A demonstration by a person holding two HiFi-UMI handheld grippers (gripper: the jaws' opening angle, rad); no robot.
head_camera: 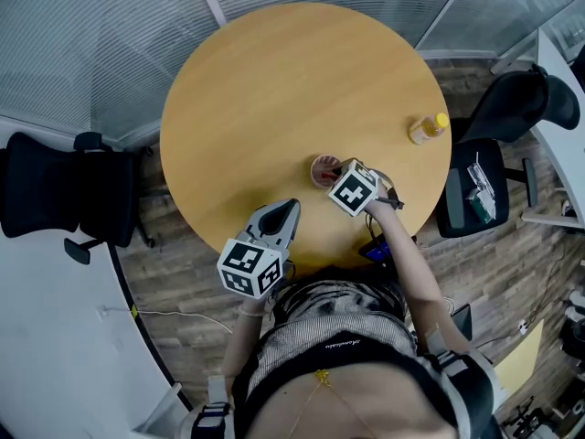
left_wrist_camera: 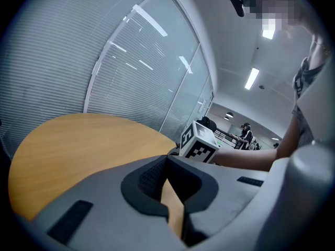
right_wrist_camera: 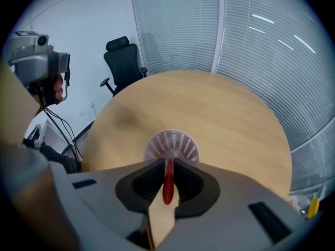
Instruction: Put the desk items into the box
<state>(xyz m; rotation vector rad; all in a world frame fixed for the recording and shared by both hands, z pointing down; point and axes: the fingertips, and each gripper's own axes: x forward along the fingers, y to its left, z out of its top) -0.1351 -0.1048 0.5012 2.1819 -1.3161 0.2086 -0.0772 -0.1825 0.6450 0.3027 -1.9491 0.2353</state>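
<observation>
A pink mesh cup (head_camera: 324, 169) stands on the round wooden table (head_camera: 274, 90), near its front right. My right gripper (head_camera: 340, 177) is just behind the cup and shut on a thin red pen-like stick (right_wrist_camera: 167, 184). In the right gripper view the stick points at the cup's rim (right_wrist_camera: 171, 145), just short of it. My left gripper (head_camera: 287, 212) hovers at the table's front edge, left of the cup; its jaws are shut with nothing in them (left_wrist_camera: 167, 166). The right gripper's marker cube (left_wrist_camera: 199, 143) shows in the left gripper view.
A small bottle with a yellow cap (head_camera: 428, 129) lies near the table's right edge. Black office chairs stand at the left (head_camera: 55, 190) and right (head_camera: 521, 108). Glass walls with blinds run behind the table. A cable (head_camera: 164, 315) lies on the floor.
</observation>
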